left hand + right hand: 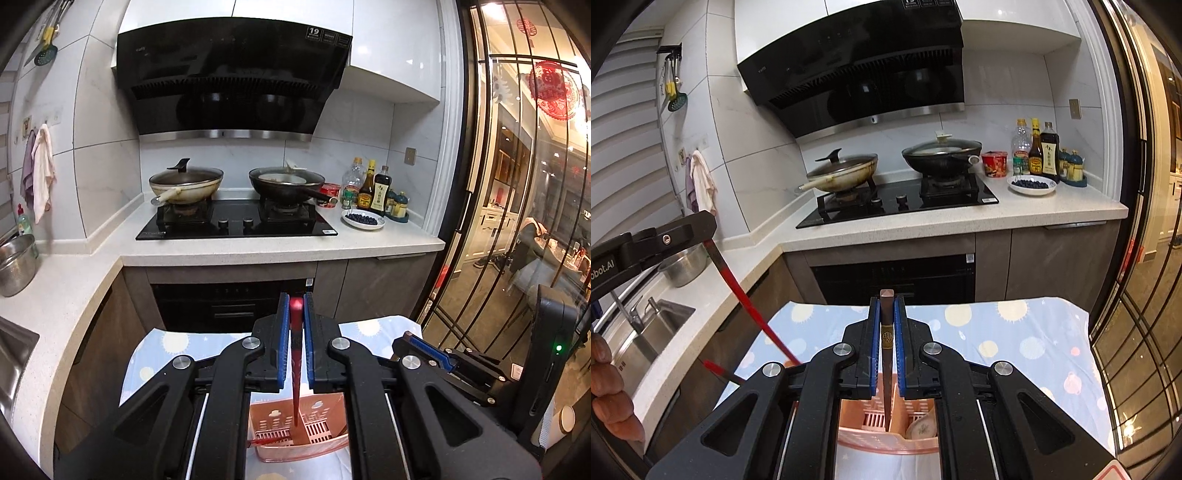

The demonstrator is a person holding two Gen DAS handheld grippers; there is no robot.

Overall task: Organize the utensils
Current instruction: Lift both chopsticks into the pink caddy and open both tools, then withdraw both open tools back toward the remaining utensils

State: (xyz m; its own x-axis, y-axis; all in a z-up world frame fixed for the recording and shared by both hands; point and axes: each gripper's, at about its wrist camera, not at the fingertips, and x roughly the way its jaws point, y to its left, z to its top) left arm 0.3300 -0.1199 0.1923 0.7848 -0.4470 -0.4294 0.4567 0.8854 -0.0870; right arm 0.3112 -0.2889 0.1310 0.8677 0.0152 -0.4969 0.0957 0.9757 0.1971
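Observation:
My left gripper is shut on a red chopstick that hangs tip-down over a pink slotted utensil holder. A second red chopstick lies across the holder's left rim. My right gripper is shut on a dark brown chopstick with a gold band; its tip reaches into the pink holder. A pale spoon rests in the holder's right compartment. In the right wrist view the left gripper's arm and its red chopstick show at left.
The holder stands on a table with a blue patterned cloth. Beyond are a counter with a black hob, two lidded pans, sauce bottles and a dish of berries. A sink and steel bowl are left; a glass door is right.

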